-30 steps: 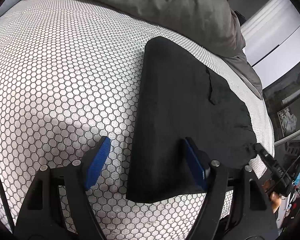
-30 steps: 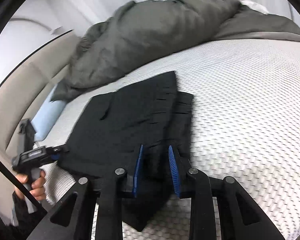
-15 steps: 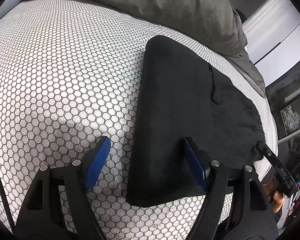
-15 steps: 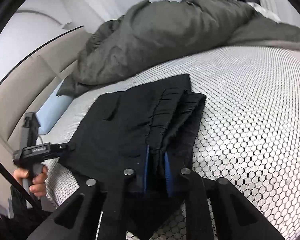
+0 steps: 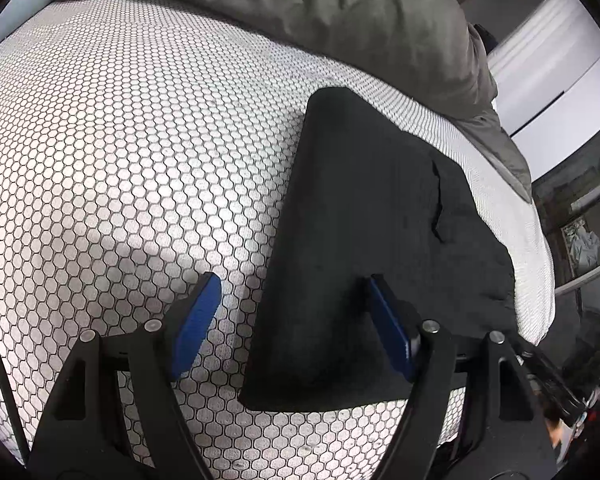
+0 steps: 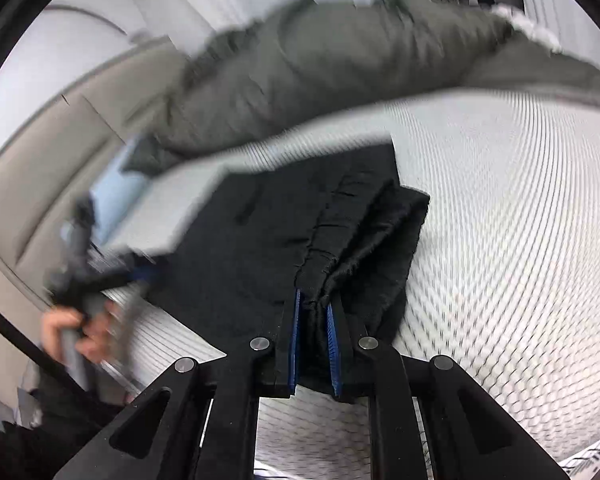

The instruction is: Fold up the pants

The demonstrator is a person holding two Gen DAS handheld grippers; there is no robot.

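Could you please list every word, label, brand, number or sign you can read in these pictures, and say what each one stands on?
None: no readable text shows in either view.
Black folded pants: no label or print visible.
White honeycomb-patterned mattress cover: pattern only, no writing.
Grey-green rumpled duvet: plain.
Shelves and clutter at the right edge of the left wrist view: too small and blurred to read anything.
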